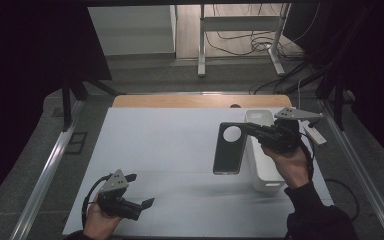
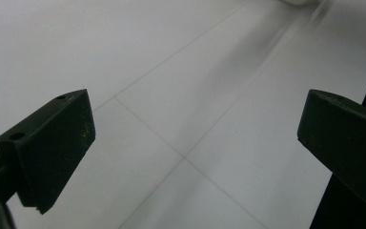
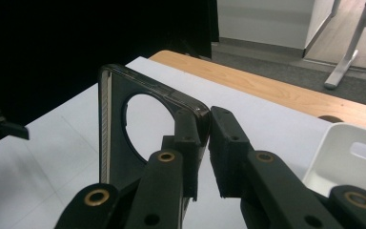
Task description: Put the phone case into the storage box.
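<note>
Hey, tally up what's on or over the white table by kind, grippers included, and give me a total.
Grippers: 2, the left gripper and the right gripper
Dark phone cases: 1, phone case
White bins: 1, bin
Total: 4

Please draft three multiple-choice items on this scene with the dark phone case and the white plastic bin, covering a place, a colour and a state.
1. Where is the dark phone case with a round cut-out?
A. Lying inside the bin
B. Held above the white mat, left of the white plastic bin
C. On the floor

2. What colour is the bare strip of wooden tabletop beyond the mat?
A. Light brown
B. Blue
C. Red

3. How does the left gripper stand?
A. Shut on the case
B. Shut on the bin
C. Open, nothing between its jaws

Answers: B, the right gripper pinches the case's edge and it hangs over the mat; A, the wood grain is light brown; C, the left gripper view has bare mat between wide jaws.
</note>
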